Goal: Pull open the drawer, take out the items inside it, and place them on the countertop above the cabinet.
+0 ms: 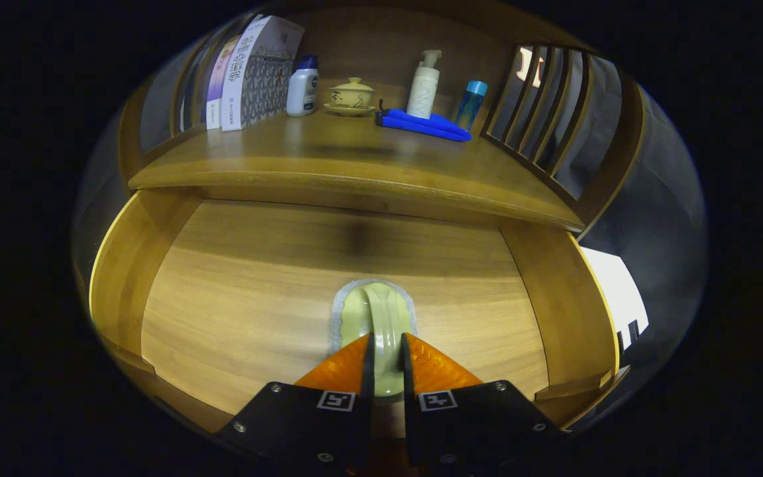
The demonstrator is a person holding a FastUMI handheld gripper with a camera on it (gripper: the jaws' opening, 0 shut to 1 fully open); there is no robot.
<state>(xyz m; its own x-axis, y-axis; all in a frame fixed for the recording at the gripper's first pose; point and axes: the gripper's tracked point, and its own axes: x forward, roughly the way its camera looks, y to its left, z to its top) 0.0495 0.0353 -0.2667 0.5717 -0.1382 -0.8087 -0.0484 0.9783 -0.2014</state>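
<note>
The wooden drawer (236, 285) stands pulled open below me, its bare floor spread ahead of the fingers. A pale green brush (376, 311) with a grey bristle edge lies in the drawer's front middle. Its arched handle runs between my orange fingers (338, 368). My gripper (385, 344) is shut on that handle, both fingers pressing its sides. Above the drawer lies the cabinet's countertop (355, 159), where a folded blue umbrella (424, 124) rests.
Along the countertop's back stand books (249, 73), a white bottle with a blue cap (303, 86), a lidded yellow tea bowl (351, 96), a white pump bottle (424, 83) and a blue bottle (471, 103). Slatted wooden sides (547, 112) flank the countertop. The drawer's walls (563, 291) rise left and right.
</note>
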